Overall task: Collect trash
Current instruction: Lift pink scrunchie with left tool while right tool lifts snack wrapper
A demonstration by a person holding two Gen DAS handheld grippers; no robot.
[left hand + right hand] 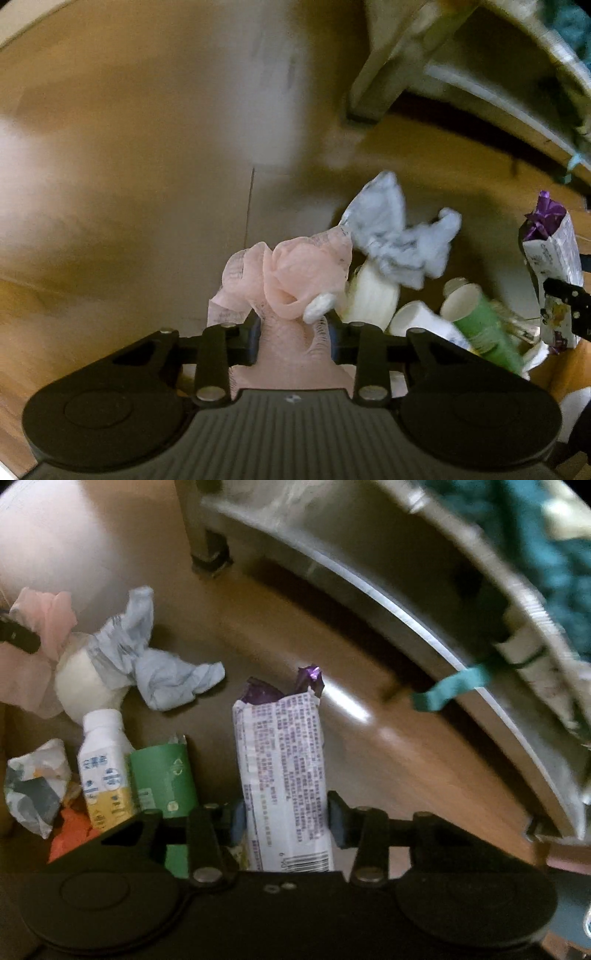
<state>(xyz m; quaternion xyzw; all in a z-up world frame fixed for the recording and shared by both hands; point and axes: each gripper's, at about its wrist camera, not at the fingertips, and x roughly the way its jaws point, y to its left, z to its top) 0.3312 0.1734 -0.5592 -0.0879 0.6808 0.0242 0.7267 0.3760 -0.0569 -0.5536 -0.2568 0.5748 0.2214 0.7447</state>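
Left wrist view looks straight down on a brown wooden floor [129, 166], with a pale furniture frame [373, 88] standing on it at the top right. Right wrist view shows the same frame [332, 579] with teal fabric [546, 546] lying over it. Trash sits in a heap on the floor: a crumpled blue-grey paper [162, 672], a white bottle [105, 764], a green paper cup [164, 779], a crumpled printed wad [35, 782] and an orange scrap [70, 830]. The left tool [291, 332] is pinching a crumpled pink paper [291, 273] between its pads, just beside the heap. The right tool [282, 816] is pinching a white printed wrapper [284, 760] with purple foil at its torn top, held upright beside the cup.
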